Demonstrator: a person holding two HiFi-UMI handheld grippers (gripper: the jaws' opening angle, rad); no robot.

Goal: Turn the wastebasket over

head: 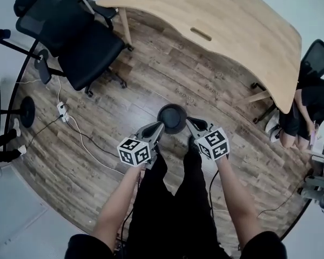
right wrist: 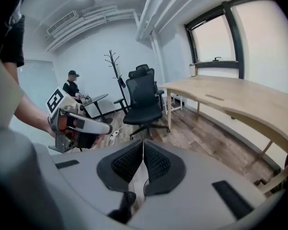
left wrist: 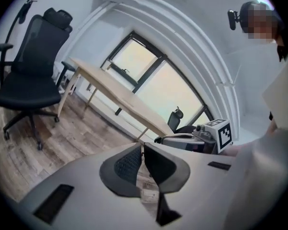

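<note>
The wastebasket (head: 171,117) is a dark round bin standing on the wood floor just ahead of the person's feet, seen from straight above. I cannot tell which end is up. My left gripper (head: 155,127) and right gripper (head: 190,124) are held up in front of the body, their tips on either side of the bin in the head view. The left gripper (left wrist: 143,147) has its pads together with nothing between them. The right gripper (right wrist: 143,145) is likewise shut and empty. Each gripper view shows the other gripper alongside: the right gripper (left wrist: 201,135) and the left gripper (right wrist: 74,126).
A long wooden desk (head: 205,20) runs across the far side. A black office chair (head: 81,42) stands at the far left. A power strip with cables (head: 62,111) lies on the floor at left. A seated person (head: 308,112) is at the right edge.
</note>
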